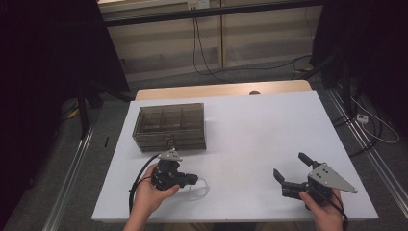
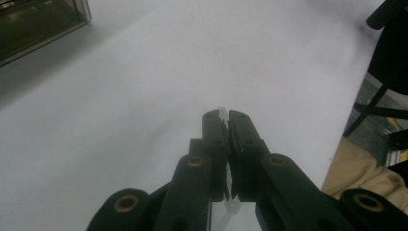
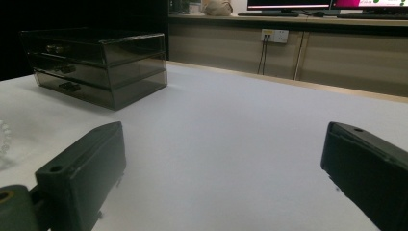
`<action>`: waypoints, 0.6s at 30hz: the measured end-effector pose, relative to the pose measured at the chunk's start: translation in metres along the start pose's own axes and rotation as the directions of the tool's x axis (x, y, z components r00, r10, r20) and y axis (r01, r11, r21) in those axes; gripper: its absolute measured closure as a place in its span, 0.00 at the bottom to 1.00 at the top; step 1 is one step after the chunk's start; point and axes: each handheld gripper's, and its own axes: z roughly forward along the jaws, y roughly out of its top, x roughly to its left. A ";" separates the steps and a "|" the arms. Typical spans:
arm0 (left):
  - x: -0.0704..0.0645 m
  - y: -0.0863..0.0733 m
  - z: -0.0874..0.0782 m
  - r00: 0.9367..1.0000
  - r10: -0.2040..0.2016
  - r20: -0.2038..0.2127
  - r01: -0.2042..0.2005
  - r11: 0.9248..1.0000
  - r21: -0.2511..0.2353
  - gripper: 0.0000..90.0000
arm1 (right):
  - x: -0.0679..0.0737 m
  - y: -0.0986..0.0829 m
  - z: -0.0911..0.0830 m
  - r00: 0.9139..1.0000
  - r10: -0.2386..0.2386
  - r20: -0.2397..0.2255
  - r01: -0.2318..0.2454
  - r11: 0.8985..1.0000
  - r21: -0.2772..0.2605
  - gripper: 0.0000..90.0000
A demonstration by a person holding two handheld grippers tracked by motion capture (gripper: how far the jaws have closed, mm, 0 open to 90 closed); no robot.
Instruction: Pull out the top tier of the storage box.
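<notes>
clear bead bracelet (image 1: 198,186): pinched between closed jaws of left gripper (image 2: 224,119), its loop lying on the bench (image 1: 250,134) just ahead of it | drawer box (image 1: 169,127): beyond this gripper, apart | right gripper (image 1: 290,172): jaws wide apart, empty | judged advice: lift slowly, keep the pinch firm, beads may slip.

A clear beaded bracelet (image 1: 198,188) is lying as a pale loop on the white desk (image 1: 250,139) near its front edge, one side sitting pinched between the left gripper (image 2: 225,118) fingers. A smoky translucent drawer box (image 1: 169,127) is standing upright behind it.
</notes>
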 end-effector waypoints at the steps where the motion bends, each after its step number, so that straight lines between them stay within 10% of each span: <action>1: 0.002 -0.001 0.000 1.000 -0.005 -0.002 0.005 1.000 -0.002 0.96 | 0.000 0.000 0.000 1.000 0.000 -0.001 0.000 1.000 0.000 0.01; 18: 0.013 -0.006 -0.002 0.997 -0.028 -0.074 0.025 0.999 -0.035 0.81 | 0.003 0.000 0.001 1.000 -0.006 -0.017 0.006 1.000 0.008 0.01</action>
